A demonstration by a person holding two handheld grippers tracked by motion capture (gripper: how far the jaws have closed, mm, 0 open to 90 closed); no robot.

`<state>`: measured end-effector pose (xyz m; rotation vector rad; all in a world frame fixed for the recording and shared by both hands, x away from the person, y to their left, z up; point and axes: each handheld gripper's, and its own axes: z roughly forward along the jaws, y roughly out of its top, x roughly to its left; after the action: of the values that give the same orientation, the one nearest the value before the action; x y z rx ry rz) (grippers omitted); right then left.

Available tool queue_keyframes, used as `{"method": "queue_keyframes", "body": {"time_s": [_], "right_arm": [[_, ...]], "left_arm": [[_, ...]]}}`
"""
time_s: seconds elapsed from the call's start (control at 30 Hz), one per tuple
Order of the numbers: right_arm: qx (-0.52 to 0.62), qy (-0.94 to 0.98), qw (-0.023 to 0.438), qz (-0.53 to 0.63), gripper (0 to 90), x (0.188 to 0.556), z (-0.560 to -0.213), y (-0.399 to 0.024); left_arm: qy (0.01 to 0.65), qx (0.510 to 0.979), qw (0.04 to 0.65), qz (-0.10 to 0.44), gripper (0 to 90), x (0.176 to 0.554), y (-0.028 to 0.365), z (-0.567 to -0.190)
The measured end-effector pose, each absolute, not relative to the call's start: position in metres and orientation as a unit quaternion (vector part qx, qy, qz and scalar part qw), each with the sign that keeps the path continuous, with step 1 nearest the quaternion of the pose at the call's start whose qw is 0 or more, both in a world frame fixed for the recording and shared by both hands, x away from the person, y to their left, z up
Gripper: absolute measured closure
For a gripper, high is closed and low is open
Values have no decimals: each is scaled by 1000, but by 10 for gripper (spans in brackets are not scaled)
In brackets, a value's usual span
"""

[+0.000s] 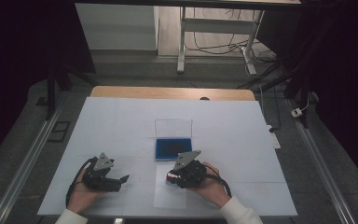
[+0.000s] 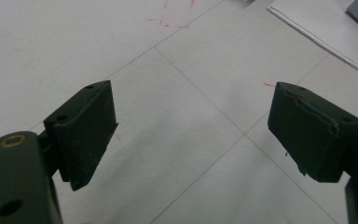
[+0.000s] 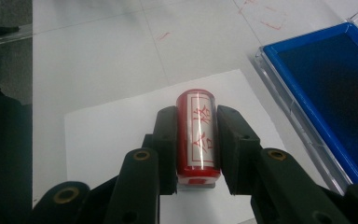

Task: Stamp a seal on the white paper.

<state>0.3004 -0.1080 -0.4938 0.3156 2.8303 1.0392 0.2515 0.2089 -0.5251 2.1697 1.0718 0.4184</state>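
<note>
- Red stamp (image 3: 196, 135), glossy cylinder with red characters on a pale label, sat clamped between the right gripper (image 3: 196, 140) jaws, over a small white paper sheet (image 3: 116, 130) near the front edge of the table.
- Right gripper's jaws were closed onto the stamp's flanks, pads pressing on both sides; grip looked centred along the barrel.
- Left gripper (image 2: 191, 126) had its jaws spread wide with nothing between them, hovering over bare white table cover (image 2: 74, 42) at the near left.
- Blue ink pad (image 3: 335, 88) in its clear case lay just right of the stamp in the right gripper view; in the high view it was just beyond the right gripper (image 1: 179, 173), lid standing up.
- Handling judgement: stamp looked small, light, rigid; the smooth rounded shell was probably slippery and could roll in the pads.
- Best hold judged mid-barrel on opposite sides, as it was, leaving the stamping face free.
- Risk: tilting under press force, smearing the print.
</note>
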Motion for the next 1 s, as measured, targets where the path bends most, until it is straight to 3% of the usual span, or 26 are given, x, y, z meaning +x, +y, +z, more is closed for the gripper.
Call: {"method": "queue_keyframes", "body": {"time_s": [1.0], "right_arm": [[102,938,62,326,698,299,-495,-103]], "left_arm": [[408,836,331,159,161,251,208,-526]]}}
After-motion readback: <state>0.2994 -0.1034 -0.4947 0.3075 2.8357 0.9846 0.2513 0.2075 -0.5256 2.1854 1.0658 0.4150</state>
